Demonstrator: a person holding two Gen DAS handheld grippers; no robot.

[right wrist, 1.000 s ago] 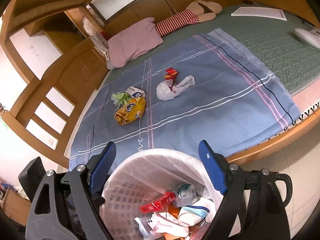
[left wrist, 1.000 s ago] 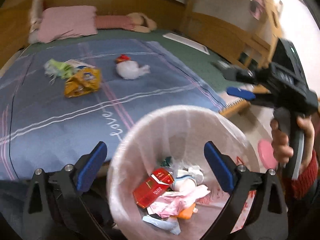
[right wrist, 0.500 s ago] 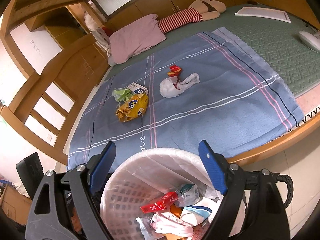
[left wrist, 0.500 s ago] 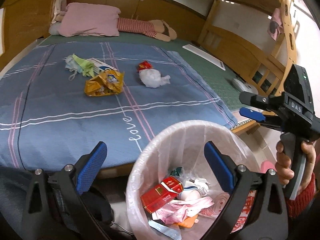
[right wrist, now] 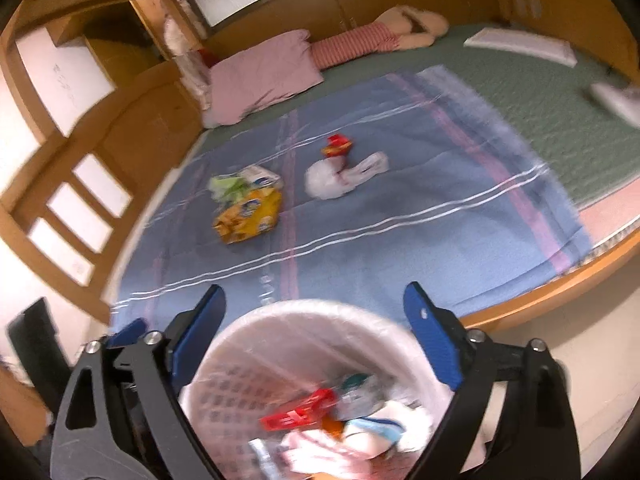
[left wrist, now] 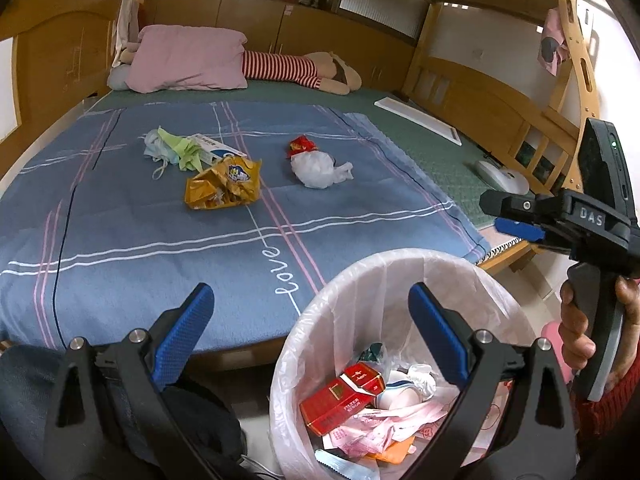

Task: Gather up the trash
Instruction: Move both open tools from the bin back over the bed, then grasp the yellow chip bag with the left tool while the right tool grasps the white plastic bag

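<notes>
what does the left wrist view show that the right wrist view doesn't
Only the left wrist view shows the right hand-held gripper from the side, the hand on its grip, and a sharp look at the red cigarette box in the bin.

Only the right wrist view shows the wooden panel with window openings beside the bed, and its picture is motion-blurred.

Both show the lined trash bin, the yellow snack bag, the white plastic bag, the red wrapper and the pink pillow.

Warm indoor light; right view motion-blurred; fisheye edges warped.
</notes>
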